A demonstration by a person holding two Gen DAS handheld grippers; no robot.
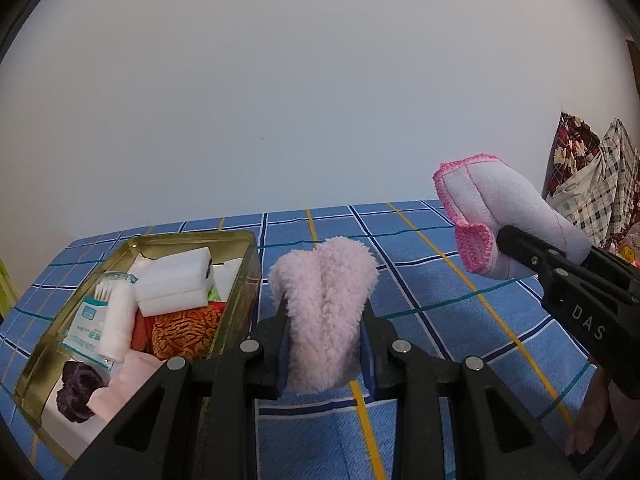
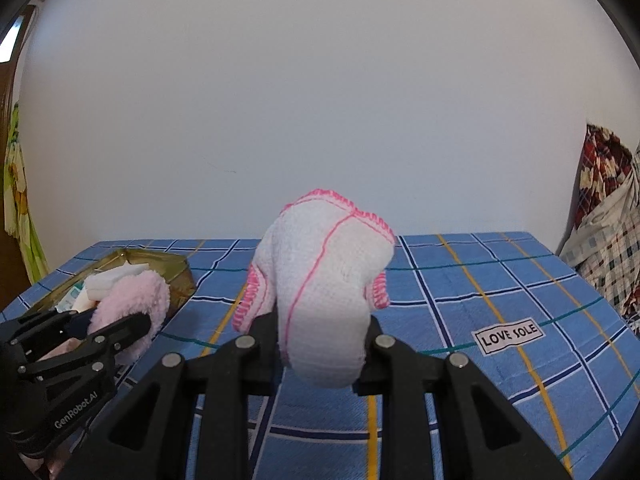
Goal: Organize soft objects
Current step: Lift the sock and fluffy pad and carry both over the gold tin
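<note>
Fleecy pink cloth (image 1: 326, 308) sits pinched in the left gripper (image 1: 325, 312) at lower centre, beside the gold tin (image 1: 240, 276) at lower left, likely its destination; the right gripper (image 2: 322, 332) clamps a pink-edged white cloth (image 2: 324, 280), held aloft at centre.

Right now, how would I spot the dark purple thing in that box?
Find the blue checked cloth, then the gold tin at its left. In the tin's nearest corner lies the dark purple scrunchie, the only dark, ruffled ring beside white sponges and pale cloths.
</note>
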